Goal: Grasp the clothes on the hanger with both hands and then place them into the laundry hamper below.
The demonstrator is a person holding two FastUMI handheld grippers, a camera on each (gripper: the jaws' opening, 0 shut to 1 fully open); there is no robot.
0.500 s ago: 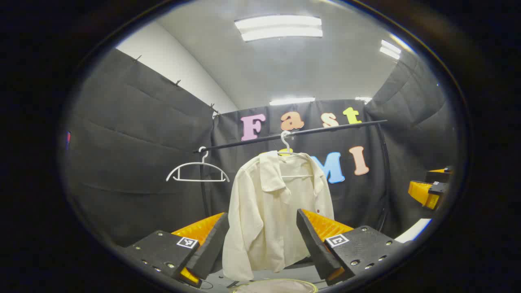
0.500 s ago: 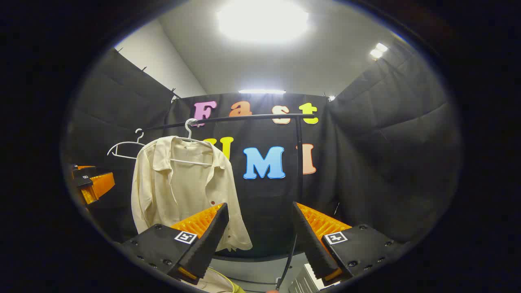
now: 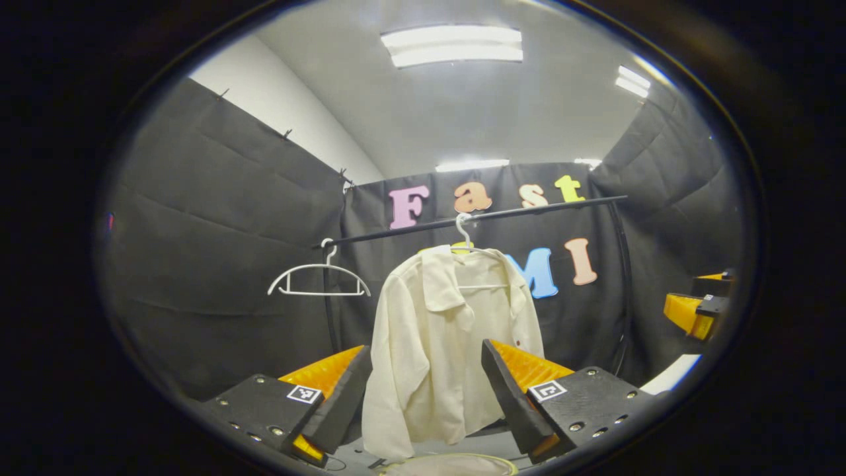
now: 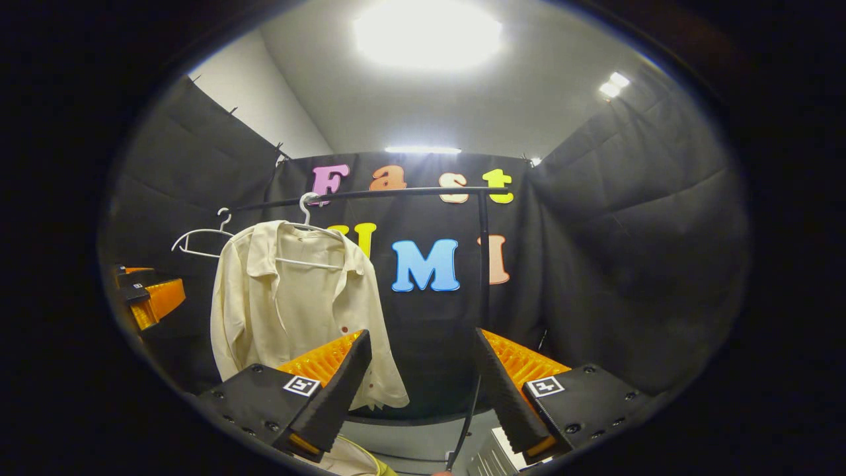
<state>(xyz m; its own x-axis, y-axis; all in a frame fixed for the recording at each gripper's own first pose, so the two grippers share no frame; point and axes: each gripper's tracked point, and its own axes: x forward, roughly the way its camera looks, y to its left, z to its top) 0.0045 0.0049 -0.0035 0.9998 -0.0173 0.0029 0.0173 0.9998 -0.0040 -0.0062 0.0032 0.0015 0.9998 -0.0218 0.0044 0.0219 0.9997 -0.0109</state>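
On rail (image 3: 476, 216) at back: shirt (image 3: 436, 344) hangs on hanger (image 3: 464, 241), spare hanger (image 3: 317, 274) beside it. Hamper rim (image 3: 449, 463) just below shirt.

Step, as judged: approach, no grasp yet. Next move calls for both grippers forward and up to shirt's shoulders, pinch, lift off hanger, lower into hamper.

Left gripper (image 3: 426, 390): spread, nothing between fingers, aimed level at shirt's lower half, apart from it.

Right gripper (image 4: 423, 390): spread, holding nothing, aimed right of shirt (image 4: 291, 304), near rail post (image 4: 483, 264).

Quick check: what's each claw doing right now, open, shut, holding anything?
Left claw: open, holding nothing, short of the shirt.
Right claw: open, holding nothing.
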